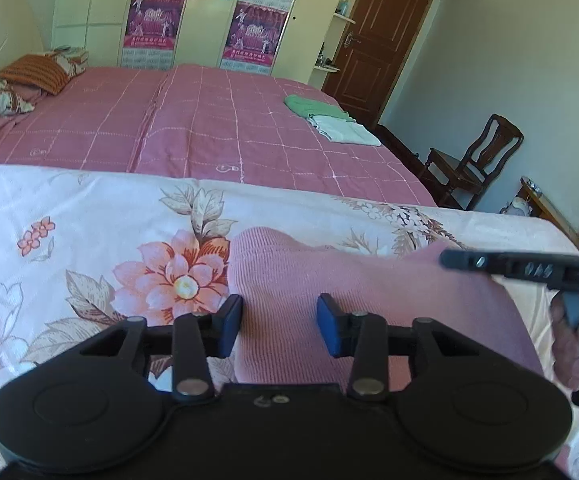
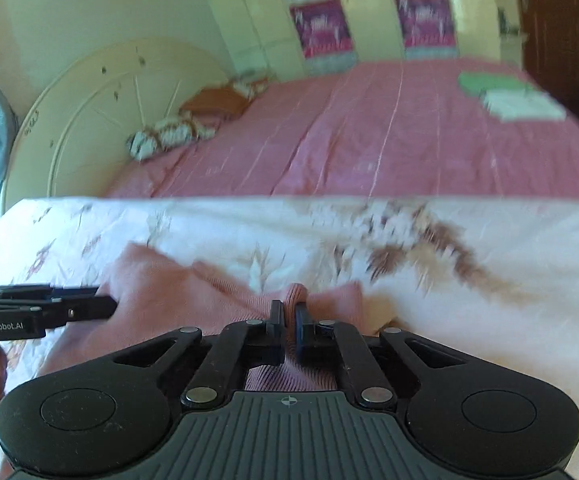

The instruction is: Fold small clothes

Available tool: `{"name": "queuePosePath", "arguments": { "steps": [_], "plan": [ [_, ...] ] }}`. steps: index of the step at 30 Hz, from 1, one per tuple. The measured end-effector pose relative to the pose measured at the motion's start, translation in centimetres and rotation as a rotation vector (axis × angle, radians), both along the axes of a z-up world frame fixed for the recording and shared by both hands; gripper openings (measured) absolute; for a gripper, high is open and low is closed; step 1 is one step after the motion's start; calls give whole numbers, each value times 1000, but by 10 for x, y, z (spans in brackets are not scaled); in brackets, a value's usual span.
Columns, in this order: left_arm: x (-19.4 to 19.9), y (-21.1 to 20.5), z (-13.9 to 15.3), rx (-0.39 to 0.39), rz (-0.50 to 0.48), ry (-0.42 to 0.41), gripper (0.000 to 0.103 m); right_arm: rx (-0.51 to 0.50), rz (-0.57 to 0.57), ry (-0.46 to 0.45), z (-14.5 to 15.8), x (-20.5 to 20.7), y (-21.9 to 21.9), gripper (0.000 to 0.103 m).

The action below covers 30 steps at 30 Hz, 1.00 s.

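A: Right gripper is clamped tight on a pinched ridge of the pink knit garment, fabric bunched up between the two pads.

B: And the left gripper? Spread wide, pads apart, poised above the same pink garment with nothing between them.

A: Agreed. From the left wrist view the right gripper comes in from the right edge, at the garment's far corner.

B: Where's the garment sitting?

A: On a floral sheet, pale peach with big pink blossoms and brown leaves. It lies crumpled there, close under both grippers.

B: The right wrist view is blurred, so the floral print smears.

A: Further out: a bed with a pink checked cover. Near its far right corner lie a green folded cloth and a white folded cloth, touching each other.

B: Pillows at the head on the left, a wardrobe behind, a brown door and a wooden chair to the right.
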<state>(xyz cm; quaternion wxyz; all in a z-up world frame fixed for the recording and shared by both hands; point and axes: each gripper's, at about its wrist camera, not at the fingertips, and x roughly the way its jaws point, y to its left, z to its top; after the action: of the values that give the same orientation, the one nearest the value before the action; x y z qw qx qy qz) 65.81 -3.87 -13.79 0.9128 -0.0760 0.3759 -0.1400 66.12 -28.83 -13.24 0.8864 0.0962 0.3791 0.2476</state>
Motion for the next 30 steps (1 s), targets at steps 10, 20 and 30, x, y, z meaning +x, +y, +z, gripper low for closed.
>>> {"name": "queuePosePath", "arguments": {
  "steps": [10, 20, 30],
  "plan": [
    [-2, -1, -8, 39, 4, 4, 44, -35, -124, 40, -24, 7, -15, 1],
    [-62, 6, 7, 1, -42, -22, 59, 113, -148, -53, 33, -60, -58, 2],
    [-100, 10, 11, -1, 45, -6, 62, 62, -212, -13, 23, -100, -56, 48]
  ]
}}
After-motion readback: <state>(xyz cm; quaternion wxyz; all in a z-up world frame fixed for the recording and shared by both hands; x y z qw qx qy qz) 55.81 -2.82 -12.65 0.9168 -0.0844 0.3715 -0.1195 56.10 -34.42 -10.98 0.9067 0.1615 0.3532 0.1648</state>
